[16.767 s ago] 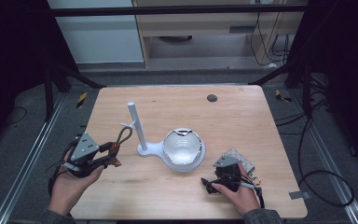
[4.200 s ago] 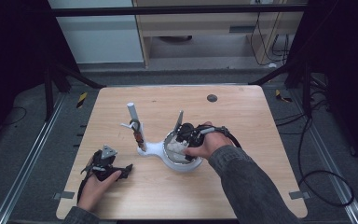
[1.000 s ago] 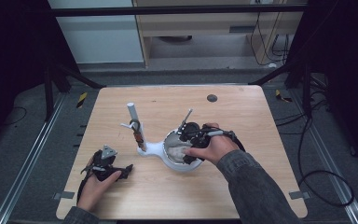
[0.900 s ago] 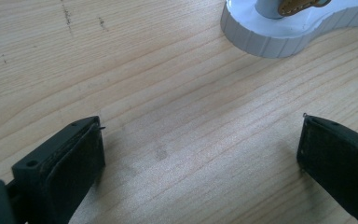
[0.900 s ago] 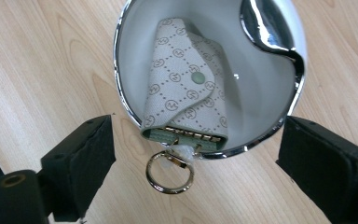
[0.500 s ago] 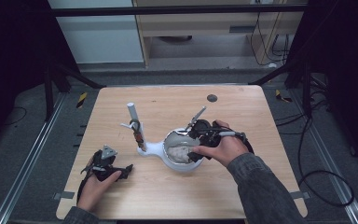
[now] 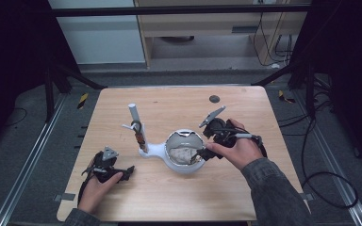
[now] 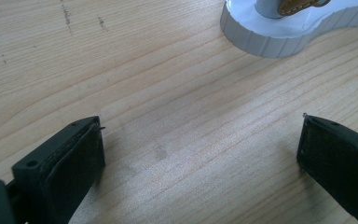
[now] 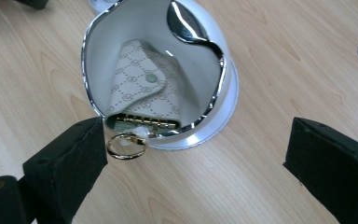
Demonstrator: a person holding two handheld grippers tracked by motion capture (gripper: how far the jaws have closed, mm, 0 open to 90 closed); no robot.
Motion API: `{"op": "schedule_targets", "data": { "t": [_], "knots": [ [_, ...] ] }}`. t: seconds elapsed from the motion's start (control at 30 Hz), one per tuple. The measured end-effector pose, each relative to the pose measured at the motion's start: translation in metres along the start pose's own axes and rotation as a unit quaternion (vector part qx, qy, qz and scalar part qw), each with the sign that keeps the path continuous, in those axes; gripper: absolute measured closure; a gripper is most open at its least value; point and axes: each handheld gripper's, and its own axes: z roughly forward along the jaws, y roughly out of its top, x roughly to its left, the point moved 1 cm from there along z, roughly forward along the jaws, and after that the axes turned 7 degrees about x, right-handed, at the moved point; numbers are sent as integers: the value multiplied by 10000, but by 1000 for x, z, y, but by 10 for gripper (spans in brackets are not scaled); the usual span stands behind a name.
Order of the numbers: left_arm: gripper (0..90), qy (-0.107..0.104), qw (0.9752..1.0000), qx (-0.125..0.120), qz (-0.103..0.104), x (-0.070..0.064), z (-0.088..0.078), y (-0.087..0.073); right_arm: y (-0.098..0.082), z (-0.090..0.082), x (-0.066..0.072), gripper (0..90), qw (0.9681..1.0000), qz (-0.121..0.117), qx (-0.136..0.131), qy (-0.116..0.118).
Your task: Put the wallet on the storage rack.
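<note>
1. My right gripper point(image 7: 207, 141) has just been opening; its jaws stand wide and empty beside the white bowl point(image 9: 223, 100).
2. The key pouch point(image 9: 147, 91) lies inside the bowl, its gold ring point(image 9: 127, 145) hanging over the rim; a jaw could snag it.
3. My left gripper point(image 7: 127, 170), wide, rests well apart.

My high view looks forward and down over the whole table point(image 7: 122, 197). My left gripper view sits close above bare wood, facing the white stand point(image 8: 279, 39). My right gripper view looks down close into its bowl point(image 9: 214, 116), shared with high view.
</note>
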Motion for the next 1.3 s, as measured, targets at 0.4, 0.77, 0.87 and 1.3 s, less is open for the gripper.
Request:
{"op": "schedule_targets", "data": {
  "t": [0.4, 0.77, 0.87, 1.3],
  "knots": [
    [0, -8, 10000, 1, 6, 0, 0, 0, -11, -10, -16, 53, 9985, 337, -355, -264],
    [0, -6, 10000, -3, 9, 0, 0, 0, -24, -12, -34, 71, 9942, 641, -655, -559],
    [0, -5, 10000, -2, 10, 0, 0, 0, -29, -13, -40, 71, 9926, 761, -725, -614],
    [0, 12, 10000, 5, 9, 0, 0, -1, -56, -9, -56, 75, 9817, 1289, -1129, -827]
  ]
}}
